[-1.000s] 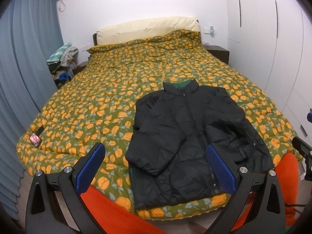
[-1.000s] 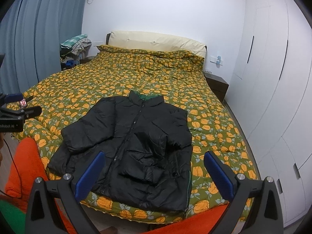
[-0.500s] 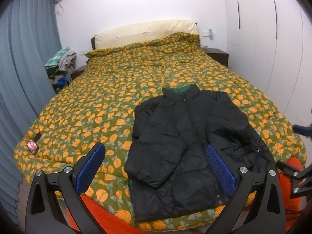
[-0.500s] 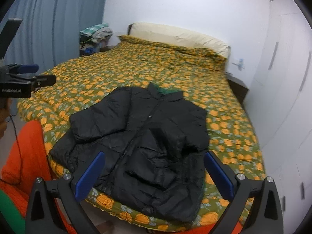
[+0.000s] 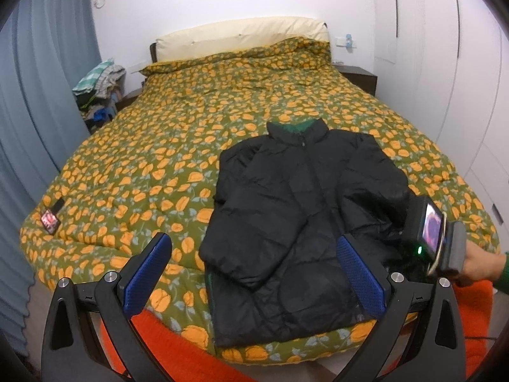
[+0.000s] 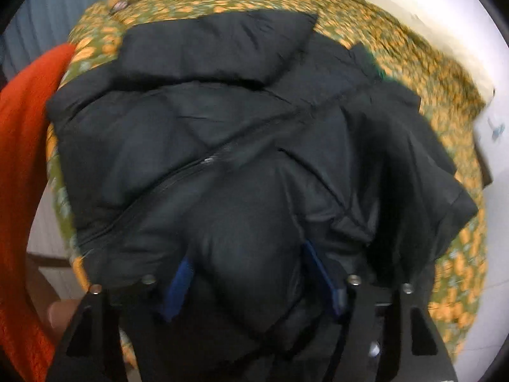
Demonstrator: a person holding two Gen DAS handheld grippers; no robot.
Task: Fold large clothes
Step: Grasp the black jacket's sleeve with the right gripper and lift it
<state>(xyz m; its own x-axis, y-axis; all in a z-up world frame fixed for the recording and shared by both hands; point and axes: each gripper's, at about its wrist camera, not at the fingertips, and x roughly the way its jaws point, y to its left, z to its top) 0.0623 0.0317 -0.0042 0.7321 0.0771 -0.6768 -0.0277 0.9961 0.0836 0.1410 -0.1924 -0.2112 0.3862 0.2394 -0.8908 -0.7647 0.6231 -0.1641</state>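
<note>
- Jacket (image 5: 296, 222): one, black and puffy, zipped, green inside the collar, lying face up at the near edge of one bed (image 5: 178, 133) with an orange-flowered green cover.
- Both sleeves are folded in over its front.
- Your left gripper (image 5: 254, 273) hovers above the foot of the bed, its two blue fingers wide apart and holding nothing.
- Your right gripper (image 6: 251, 283) is pressed down into the jacket's right side; padding bulges between its blue fingers (image 6: 179, 280), but whether they pinch it is unclear.

Black puffer jacket (image 5: 296, 222), zipped, front up, sleeves folded in, near bed's foot.
</note>
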